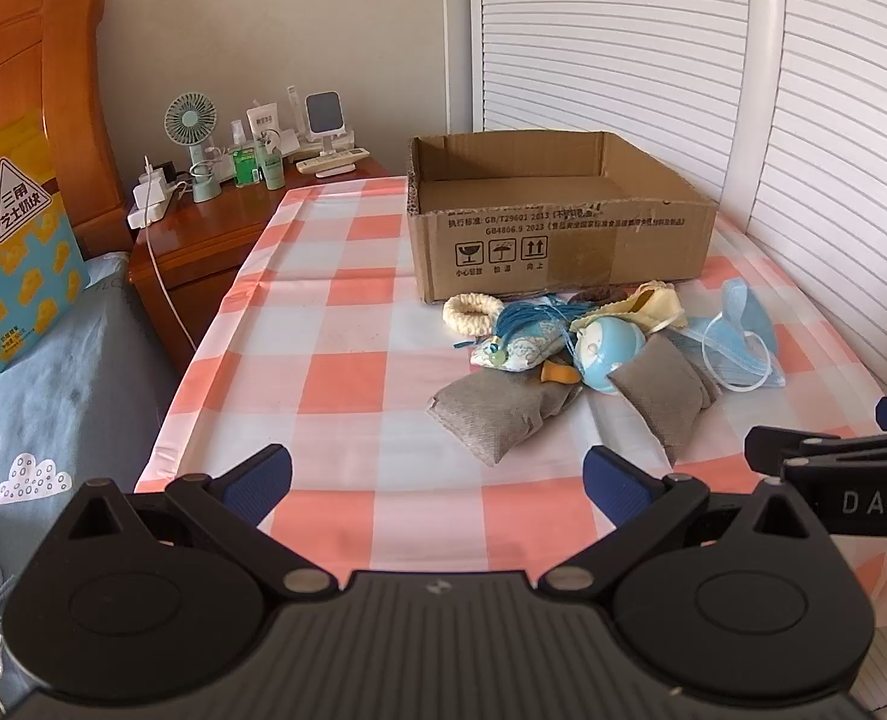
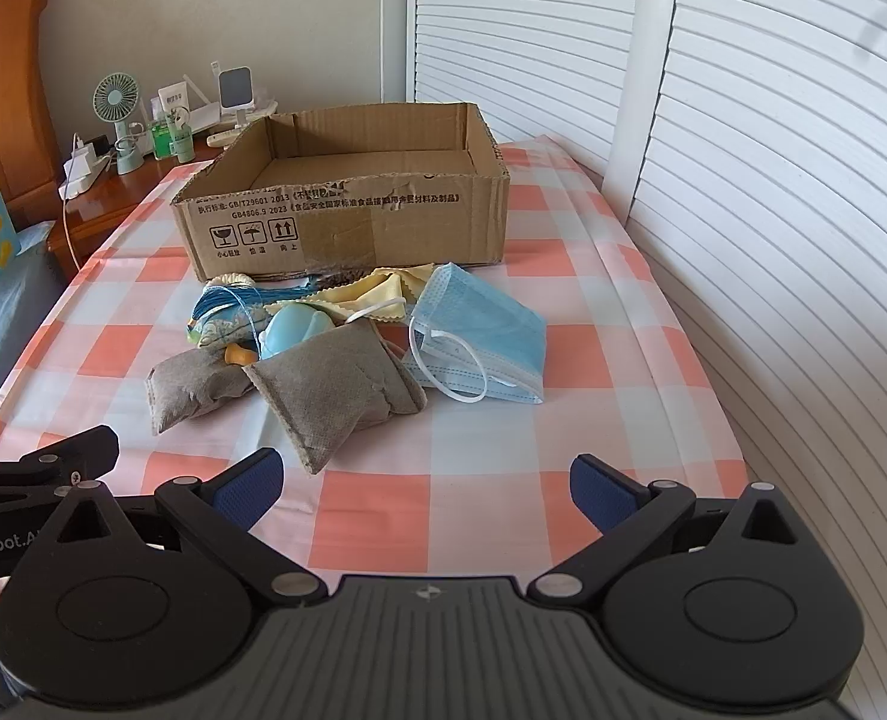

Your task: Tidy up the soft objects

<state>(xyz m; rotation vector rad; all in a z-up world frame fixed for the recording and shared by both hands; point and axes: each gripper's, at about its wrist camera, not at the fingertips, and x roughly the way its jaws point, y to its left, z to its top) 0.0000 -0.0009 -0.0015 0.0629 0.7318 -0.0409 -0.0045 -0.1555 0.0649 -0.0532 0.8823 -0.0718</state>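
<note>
A pile of soft things lies on the checked tablecloth (image 1: pixel 347 372) in front of an empty cardboard box (image 1: pixel 557 228) (image 2: pixel 353 222). In it are two grey pouches (image 1: pixel 497 408) (image 2: pixel 335 390), blue face masks (image 1: pixel 737 336) (image 2: pixel 485 336), a light blue plush toy (image 1: pixel 608 351) (image 2: pixel 293 327), a patterned sachet with blue tassel (image 1: pixel 515 348), a cream scrunchie (image 1: pixel 473 312) and a yellow cloth (image 2: pixel 377 294). My left gripper (image 1: pixel 437 483) is open and empty, short of the pile. My right gripper (image 2: pixel 425 483) is open and empty, just before the nearer grey pouch.
A wooden nightstand (image 1: pixel 203 240) at the back left carries a small fan (image 1: pixel 190 120), bottles and chargers. A bed with a yellow snack bag (image 1: pixel 11 240) is on the left. White louvred doors (image 2: pixel 773 180) run along the right.
</note>
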